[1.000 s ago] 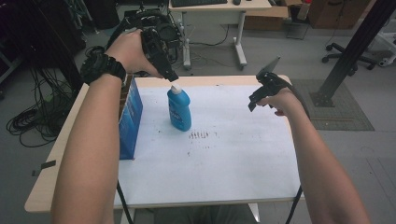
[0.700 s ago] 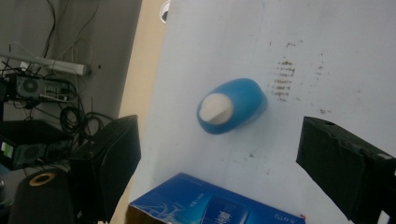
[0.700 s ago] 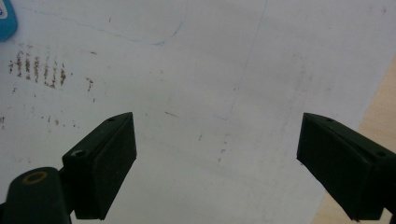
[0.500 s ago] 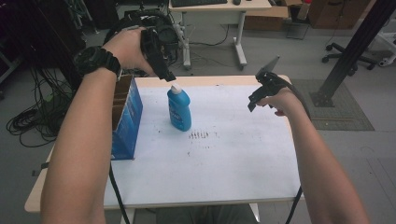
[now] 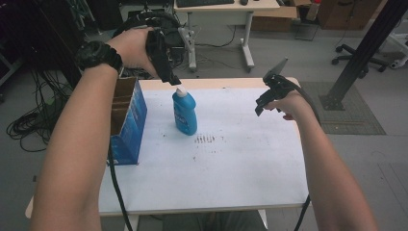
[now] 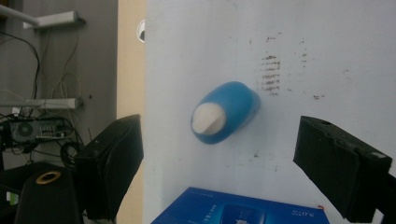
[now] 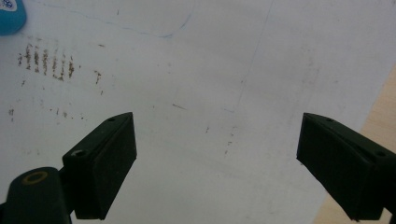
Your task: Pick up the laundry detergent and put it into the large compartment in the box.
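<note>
I have my left gripper (image 5: 169,77) in the upper left of the high view, hanging just above the white cap of the blue bottle (image 5: 185,111), which stands upright on the white table (image 5: 240,163) a little left of centre. In the left gripper view the left gripper (image 6: 219,158) looks straight down on that bottle (image 6: 226,112): its cap sits in the middle of the frame, between the two black pads and farther off than them, with clear space on both sides. The jaws have just been closing, yet they stand well apart and nothing is pressed between them. I cannot tell from either view whether the tips have come down level with the cap. A blue box (image 5: 126,120) stands open-topped at the table's left edge, just beside the bottle; its top face pokes in at the bottom edge of the left gripper view (image 6: 243,210), cut off by the frame. My right gripper (image 5: 269,91) hovers at the right of the high view, well apart from the bottle, and from there its jaws are too small to read. The right gripper view settles it: the right gripper (image 7: 215,158) stands wide with bare table between the pads, a patch of brown smudges (image 7: 46,58) at upper left, and a sliver of the bottle (image 7: 10,16) clipped in the top left corner.
</note>
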`<state>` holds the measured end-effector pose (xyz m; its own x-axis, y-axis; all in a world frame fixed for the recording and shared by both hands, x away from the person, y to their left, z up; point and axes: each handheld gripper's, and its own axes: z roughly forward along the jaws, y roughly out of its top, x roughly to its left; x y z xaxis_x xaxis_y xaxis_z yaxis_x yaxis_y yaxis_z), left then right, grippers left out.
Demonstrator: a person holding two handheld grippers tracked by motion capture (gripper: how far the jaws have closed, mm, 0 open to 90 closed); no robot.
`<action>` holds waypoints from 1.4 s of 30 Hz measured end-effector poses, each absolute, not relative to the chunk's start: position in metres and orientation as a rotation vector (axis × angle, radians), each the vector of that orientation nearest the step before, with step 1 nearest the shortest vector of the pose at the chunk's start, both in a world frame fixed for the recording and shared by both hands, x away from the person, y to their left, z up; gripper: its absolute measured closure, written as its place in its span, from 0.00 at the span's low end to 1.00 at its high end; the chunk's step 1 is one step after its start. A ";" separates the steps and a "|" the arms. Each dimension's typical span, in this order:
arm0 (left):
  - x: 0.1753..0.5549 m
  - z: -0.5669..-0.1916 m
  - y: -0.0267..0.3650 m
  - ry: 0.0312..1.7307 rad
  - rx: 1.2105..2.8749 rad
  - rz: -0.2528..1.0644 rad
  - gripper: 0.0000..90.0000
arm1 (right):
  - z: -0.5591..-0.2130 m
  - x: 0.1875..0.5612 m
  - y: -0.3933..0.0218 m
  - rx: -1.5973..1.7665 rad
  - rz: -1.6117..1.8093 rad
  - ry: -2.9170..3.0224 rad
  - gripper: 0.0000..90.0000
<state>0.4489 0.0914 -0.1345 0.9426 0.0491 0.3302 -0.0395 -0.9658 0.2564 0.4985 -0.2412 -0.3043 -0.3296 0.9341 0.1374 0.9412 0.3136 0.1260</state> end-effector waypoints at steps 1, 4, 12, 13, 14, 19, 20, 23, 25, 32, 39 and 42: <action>0.449 -0.134 0.092 -0.006 2.832 0.489 0.18 | -0.304 0.498 -0.241 -1.799 -0.286 -2.512 0.13; 0.451 -0.134 0.093 -0.038 2.839 0.494 0.19 | -0.304 0.498 -0.242 -1.801 -0.284 -2.511 0.13; 0.455 -0.138 0.096 -0.145 2.823 0.498 0.18 | -0.304 0.497 -0.242 -1.810 -0.278 -2.506 0.13; 0.455 -0.138 0.096 -0.145 2.823 0.498 0.18 | -0.304 0.497 -0.242 -1.810 -0.278 -2.506 0.13; 0.455 -0.138 0.096 -0.154 2.822 0.504 0.18 | -0.304 0.497 -0.242 -1.813 -0.277 -2.505 0.13; 0.457 -0.137 0.095 -0.200 2.823 0.510 0.18 | -0.304 0.498 -0.240 -1.813 -0.276 -2.506 0.13; 0.458 -0.137 0.094 -0.218 2.824 0.503 0.19 | -0.305 0.498 -0.240 -1.806 -0.277 -2.513 0.13; 0.460 -0.137 0.092 -0.254 2.828 0.501 0.20 | -0.305 0.498 -0.239 -1.811 -0.274 -2.507 0.13; 0.461 -0.138 0.091 -0.273 2.832 0.501 0.20 | -0.305 0.498 -0.239 -1.810 -0.275 -2.510 0.13; 0.465 -0.140 0.088 -0.311 2.827 0.501 0.18 | -0.304 0.499 -0.242 -1.821 -0.278 -2.505 0.13; 0.467 -0.142 0.088 -0.335 2.843 0.483 0.19 | -0.304 0.499 -0.239 -1.815 -0.275 -2.509 0.13; 0.467 -0.143 0.089 -0.324 2.852 0.478 0.20 | -0.305 0.499 -0.237 -1.805 -0.273 -2.515 0.13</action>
